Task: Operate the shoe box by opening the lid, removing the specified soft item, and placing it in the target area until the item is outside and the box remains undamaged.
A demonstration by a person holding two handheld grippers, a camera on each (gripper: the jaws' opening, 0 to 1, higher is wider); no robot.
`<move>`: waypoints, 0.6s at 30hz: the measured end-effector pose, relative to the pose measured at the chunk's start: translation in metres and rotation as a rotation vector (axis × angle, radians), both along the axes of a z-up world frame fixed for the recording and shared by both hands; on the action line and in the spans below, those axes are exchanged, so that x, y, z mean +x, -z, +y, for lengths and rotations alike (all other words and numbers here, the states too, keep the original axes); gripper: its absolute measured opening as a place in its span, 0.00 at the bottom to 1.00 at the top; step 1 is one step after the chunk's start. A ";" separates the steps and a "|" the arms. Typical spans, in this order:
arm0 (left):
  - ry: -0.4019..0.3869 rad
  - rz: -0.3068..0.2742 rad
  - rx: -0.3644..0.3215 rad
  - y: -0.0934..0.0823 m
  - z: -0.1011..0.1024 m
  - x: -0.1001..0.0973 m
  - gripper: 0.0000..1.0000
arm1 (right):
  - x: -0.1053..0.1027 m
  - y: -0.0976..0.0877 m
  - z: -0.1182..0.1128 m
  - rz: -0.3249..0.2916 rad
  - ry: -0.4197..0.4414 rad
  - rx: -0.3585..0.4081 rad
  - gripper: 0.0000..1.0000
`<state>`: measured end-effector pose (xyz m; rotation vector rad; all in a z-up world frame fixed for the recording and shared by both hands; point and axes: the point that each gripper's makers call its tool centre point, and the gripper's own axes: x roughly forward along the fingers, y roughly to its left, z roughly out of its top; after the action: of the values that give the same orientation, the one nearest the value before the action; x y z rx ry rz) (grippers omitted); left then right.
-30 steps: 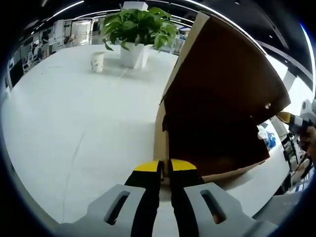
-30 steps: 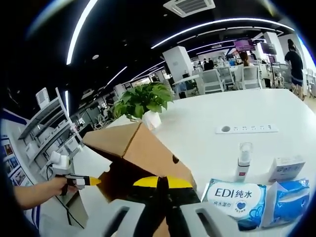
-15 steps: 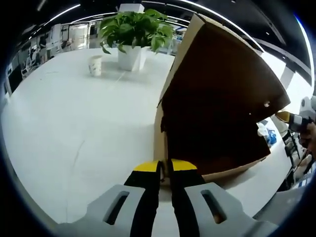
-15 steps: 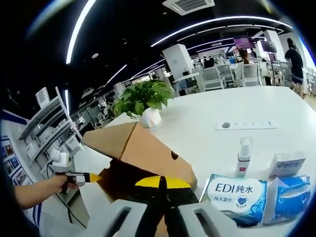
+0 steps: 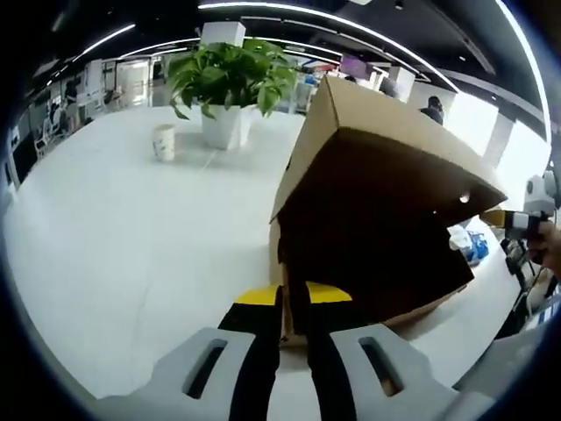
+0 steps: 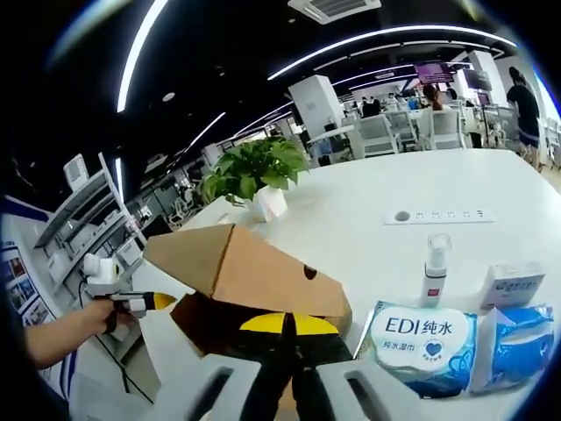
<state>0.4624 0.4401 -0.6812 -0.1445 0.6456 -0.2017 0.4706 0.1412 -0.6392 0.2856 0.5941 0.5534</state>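
Left gripper view: left gripper point(image 5: 294, 303) sits lowest and nearest, its yellow-tipped jaws pinching the near wall of the shoe box point(image 5: 368, 289) at the rim. The cardboard lid point(image 5: 394, 132) is lifted and tilts over the dark interior; nothing inside can be made out, so the soft item is not located. The other gripper enters at the far right edge, held in a hand point(image 5: 550, 250). On the white table point(image 5: 114, 263) beyond the box stand a paper cup point(image 5: 163, 141) and a potted plant point(image 5: 230, 83), well apart from the box. In the right gripper view, the right gripper point(image 6: 287, 326) has its jaws close together against the box's near edge under the lid; whether they actually clamp cardboard I cannot tell. Just right of the box lie a wet-wipes pack point(image 6: 421, 338), a blue packet point(image 6: 517, 342), a small spray bottle point(image 6: 433, 272) and a small white box point(image 6: 515, 285); a power strip point(image 6: 438, 215) lies farther off. Risk, as judged: with both ends held, uneven pulling could crease or tear the lid hinge, or a slip at the rim could drop the lid shut.
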 end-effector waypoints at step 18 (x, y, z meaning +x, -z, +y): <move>0.060 -0.078 0.028 -0.021 -0.006 0.003 0.15 | -0.007 0.005 0.000 -0.003 -0.036 -0.022 0.00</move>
<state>0.4654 0.4336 -0.6607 -0.0900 0.5752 -0.2547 0.4631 0.1411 -0.6444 0.2534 0.6028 0.5812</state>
